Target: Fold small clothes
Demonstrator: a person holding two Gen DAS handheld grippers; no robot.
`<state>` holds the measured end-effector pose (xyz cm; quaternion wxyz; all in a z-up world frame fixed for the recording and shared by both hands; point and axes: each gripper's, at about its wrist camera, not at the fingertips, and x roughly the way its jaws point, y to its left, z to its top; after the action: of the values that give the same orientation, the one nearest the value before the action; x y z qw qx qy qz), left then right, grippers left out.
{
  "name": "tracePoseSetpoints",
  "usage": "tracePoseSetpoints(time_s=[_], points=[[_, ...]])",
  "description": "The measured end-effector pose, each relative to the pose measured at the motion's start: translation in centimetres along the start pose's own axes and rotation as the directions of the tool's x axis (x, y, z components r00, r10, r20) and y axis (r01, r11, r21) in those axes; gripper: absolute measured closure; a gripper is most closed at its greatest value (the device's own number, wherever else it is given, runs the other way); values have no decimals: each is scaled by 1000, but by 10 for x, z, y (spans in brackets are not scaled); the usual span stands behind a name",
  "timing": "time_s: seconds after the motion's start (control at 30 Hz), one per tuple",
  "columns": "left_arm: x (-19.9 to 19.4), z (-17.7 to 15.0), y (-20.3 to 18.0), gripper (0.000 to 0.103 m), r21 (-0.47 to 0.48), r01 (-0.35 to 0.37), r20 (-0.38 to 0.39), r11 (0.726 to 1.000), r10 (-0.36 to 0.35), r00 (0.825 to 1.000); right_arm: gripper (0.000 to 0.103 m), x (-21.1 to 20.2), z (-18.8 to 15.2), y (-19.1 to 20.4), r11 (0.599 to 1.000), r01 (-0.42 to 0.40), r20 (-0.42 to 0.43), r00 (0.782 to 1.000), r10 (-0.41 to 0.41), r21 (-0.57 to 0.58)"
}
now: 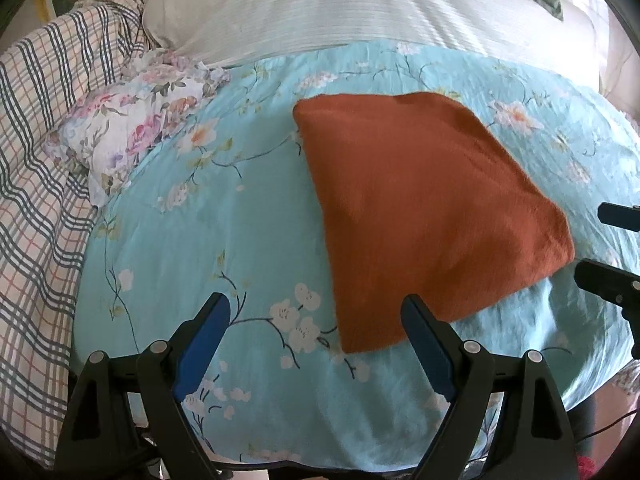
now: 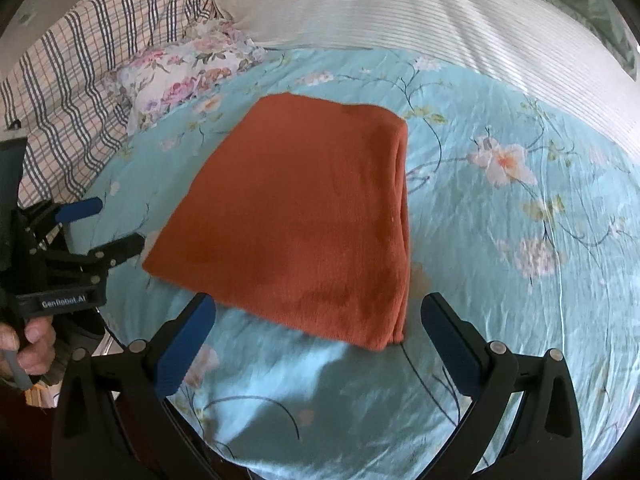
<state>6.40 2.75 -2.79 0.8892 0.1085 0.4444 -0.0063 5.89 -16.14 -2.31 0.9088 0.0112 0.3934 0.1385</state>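
Note:
A rust-orange garment (image 1: 424,208) lies folded into a flat rectangle on the light blue floral bedspread (image 1: 240,220); it also shows in the right wrist view (image 2: 304,216). My left gripper (image 1: 316,308) is open and empty, hovering just short of the garment's near left corner. My right gripper (image 2: 320,308) is open and empty, hovering just short of the garment's near edge. The right gripper's fingers (image 1: 616,216) show at the right edge of the left view, and the left gripper (image 2: 100,224) shows at the left of the right view, open beside the garment.
A floral pillow (image 1: 128,128) lies at the far left of the bedspread. A plaid blanket (image 1: 40,160) is bunched along the left. White striped bedding (image 1: 340,8) covers the far side. The bed's near edge runs just below the grippers.

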Motion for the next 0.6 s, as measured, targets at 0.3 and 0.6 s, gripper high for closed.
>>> tracePoseSetpoints(time_s=[0.3, 0.6], points=[[6, 5, 3, 15, -11, 16, -7, 1000, -16, 1000, 1, 7, 7, -1, 1000, -13, 1, 1000, 13, 18], [14, 10, 4, 15, -22, 23, -21, 999, -24, 1000, 1, 13, 10, -1, 999, -23, -8, 1000, 23, 25]])
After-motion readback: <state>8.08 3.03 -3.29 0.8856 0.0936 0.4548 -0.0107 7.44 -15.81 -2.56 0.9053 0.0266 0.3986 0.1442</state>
